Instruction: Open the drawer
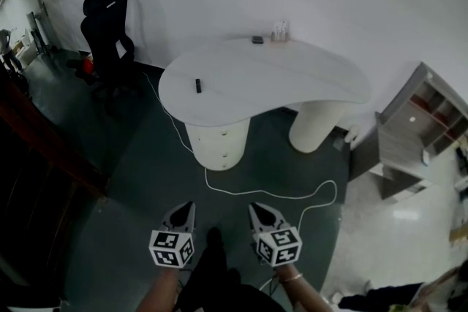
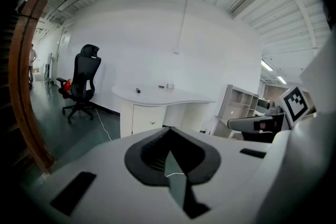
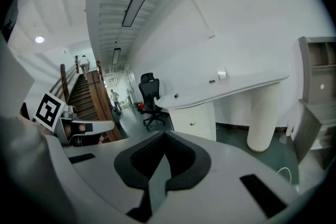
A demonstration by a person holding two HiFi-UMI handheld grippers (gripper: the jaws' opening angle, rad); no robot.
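While the person is standing well back from the white desk (image 1: 292, 77), the approach looks to be the step in hand, since nothing is touching the drawer (image 1: 224, 134) yet. The left gripper (image 1: 189, 208) and right gripper (image 1: 256, 210) are hanging side by side near the body, jaws pressed together, holding nothing. Far ahead, the drawer is sitting shut in the rounded pedestal (image 1: 208, 150) under the desk's left end, showing a small round knob. Next, I'd judge, one gripper needs carrying over and opening to take that knob.

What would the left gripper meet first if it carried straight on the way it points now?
Probably the white drawer pedestal under the desk; tilted downward, the left gripper might reach the dark floor first. Depth is unclear.
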